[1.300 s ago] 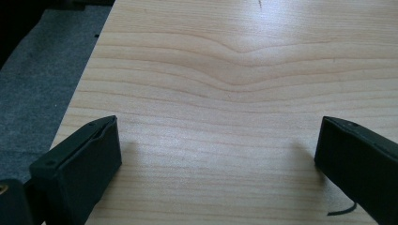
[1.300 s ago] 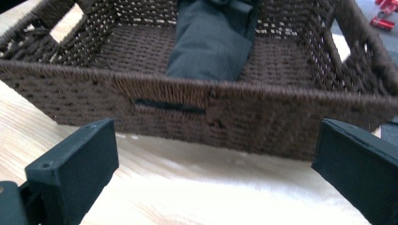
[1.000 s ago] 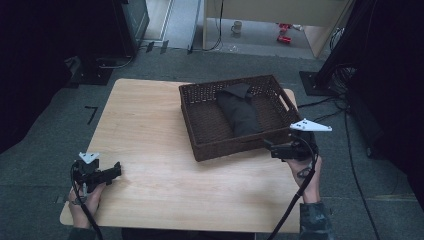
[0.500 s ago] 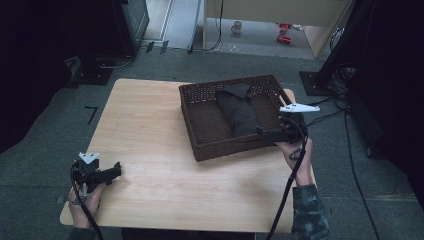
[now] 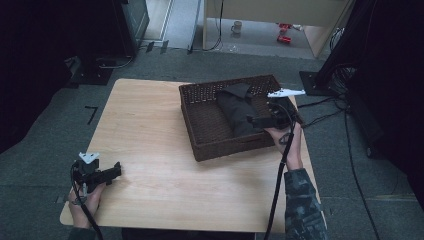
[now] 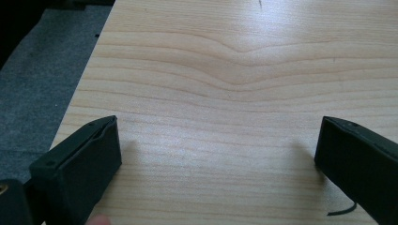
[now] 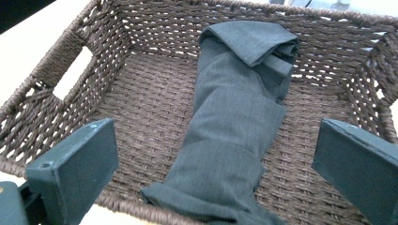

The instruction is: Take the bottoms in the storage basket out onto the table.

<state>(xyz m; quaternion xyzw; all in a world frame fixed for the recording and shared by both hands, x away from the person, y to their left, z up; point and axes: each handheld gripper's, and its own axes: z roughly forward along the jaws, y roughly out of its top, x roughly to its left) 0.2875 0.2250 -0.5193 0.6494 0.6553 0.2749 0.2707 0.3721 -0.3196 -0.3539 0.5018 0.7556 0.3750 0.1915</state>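
Observation:
A dark brown wicker basket (image 5: 200, 131) stands on the right half of the wooden table (image 5: 150, 130). A dark grey folded cloth (image 5: 239, 111) lies lengthwise in it, its far end folded over (image 7: 244, 89). My right gripper (image 5: 256, 120) hovers at the basket's right rim (image 7: 70, 61), open, its jaws pointing over the cloth with nothing between them. My left gripper (image 5: 116, 171) rests near the table's front left corner, open over bare wood (image 6: 220, 93).
The table's left edge drops to grey carpet (image 6: 37, 79). A desk with small items under it (image 5: 260, 27) stands beyond the table. Cables (image 5: 325, 107) run across the floor at the right by a dark stand.
My right gripper has moved from the basket's near right corner up and left, over the right rim toward the cloth. The left gripper has stayed put.

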